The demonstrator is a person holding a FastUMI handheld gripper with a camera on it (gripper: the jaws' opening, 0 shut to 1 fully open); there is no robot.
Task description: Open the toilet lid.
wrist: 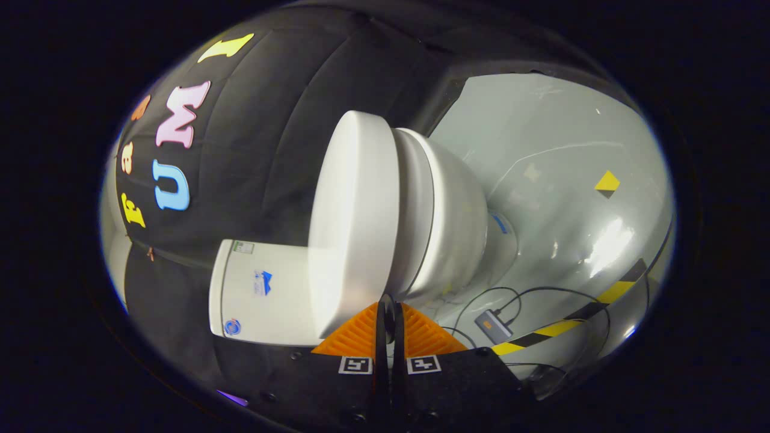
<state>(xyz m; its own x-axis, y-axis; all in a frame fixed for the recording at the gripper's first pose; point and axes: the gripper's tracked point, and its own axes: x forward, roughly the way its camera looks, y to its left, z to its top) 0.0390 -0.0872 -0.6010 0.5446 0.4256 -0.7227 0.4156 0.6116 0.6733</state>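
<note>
The view is rolled on its side, so the white toilet lies sideways in it. Its lid rests flat and closed on the seat and bowl. The tank is beside the lid, near the fingers. My gripper is shut, its two fingers pressed together with nothing between them. The tips sit just short of the lid's rim, about where lid and seat meet, and I cannot tell whether they touch it.
The pale glossy floor spreads beyond the bowl. A small grey device with looping cables lies on it near the toilet's base. A yellow-and-black tape strip crosses the floor, and a diamond marker lies farther off.
</note>
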